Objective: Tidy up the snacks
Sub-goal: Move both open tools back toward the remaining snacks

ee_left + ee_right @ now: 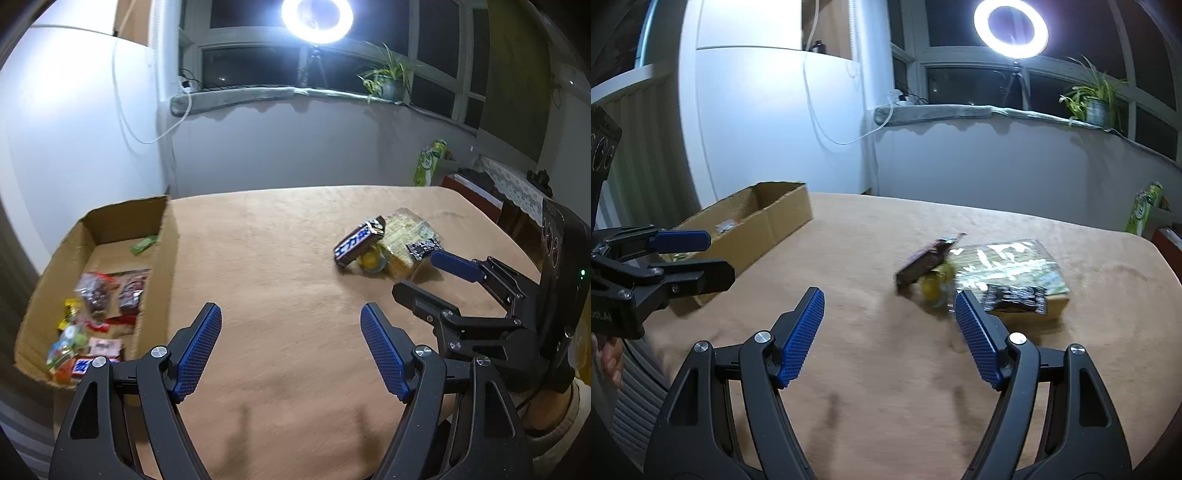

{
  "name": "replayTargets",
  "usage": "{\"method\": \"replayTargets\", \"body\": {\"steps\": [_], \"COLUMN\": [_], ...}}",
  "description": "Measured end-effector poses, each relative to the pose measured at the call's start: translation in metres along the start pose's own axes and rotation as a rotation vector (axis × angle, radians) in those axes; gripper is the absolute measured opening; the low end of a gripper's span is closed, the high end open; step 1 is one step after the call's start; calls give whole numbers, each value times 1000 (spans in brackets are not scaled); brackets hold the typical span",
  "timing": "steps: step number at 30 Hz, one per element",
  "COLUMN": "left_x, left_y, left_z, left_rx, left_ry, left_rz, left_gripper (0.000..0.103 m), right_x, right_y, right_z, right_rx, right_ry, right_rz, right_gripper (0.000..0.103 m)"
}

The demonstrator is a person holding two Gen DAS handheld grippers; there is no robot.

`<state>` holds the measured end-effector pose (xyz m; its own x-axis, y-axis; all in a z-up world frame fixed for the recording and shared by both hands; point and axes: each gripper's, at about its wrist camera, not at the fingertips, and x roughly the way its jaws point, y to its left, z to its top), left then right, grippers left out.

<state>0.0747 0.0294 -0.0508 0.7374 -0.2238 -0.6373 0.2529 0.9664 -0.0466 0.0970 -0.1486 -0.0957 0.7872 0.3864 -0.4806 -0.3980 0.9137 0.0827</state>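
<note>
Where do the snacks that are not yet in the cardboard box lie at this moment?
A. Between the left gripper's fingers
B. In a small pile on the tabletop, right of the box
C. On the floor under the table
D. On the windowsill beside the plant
B: the chocolate bar and the packets around it lie together on the table, well right of the cardboard box, and both grippers are open and empty.

It was a room in a home: a plant [388, 79] stood on the sill [258, 94] under dark windows [255, 64], beside a fridge [768, 122].
</note>
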Motion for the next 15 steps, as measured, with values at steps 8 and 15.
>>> {"method": "replayTargets", "body": {"steps": [8,15], "left_x": [26,49], "left_y": [-23,-41], "left_z": [8,16], "left_rx": [44,83], "left_ry": [32,58], "left_rz": [-52,-96], "left_gripper": [78,78], "right_x": [0,1], "right_y": [-36,-70], "right_z": [-5,-10], "right_rx": [49,127], "right_ry": [8,21], "right_rz": [-54,-95], "right_gripper": [76,76]}}
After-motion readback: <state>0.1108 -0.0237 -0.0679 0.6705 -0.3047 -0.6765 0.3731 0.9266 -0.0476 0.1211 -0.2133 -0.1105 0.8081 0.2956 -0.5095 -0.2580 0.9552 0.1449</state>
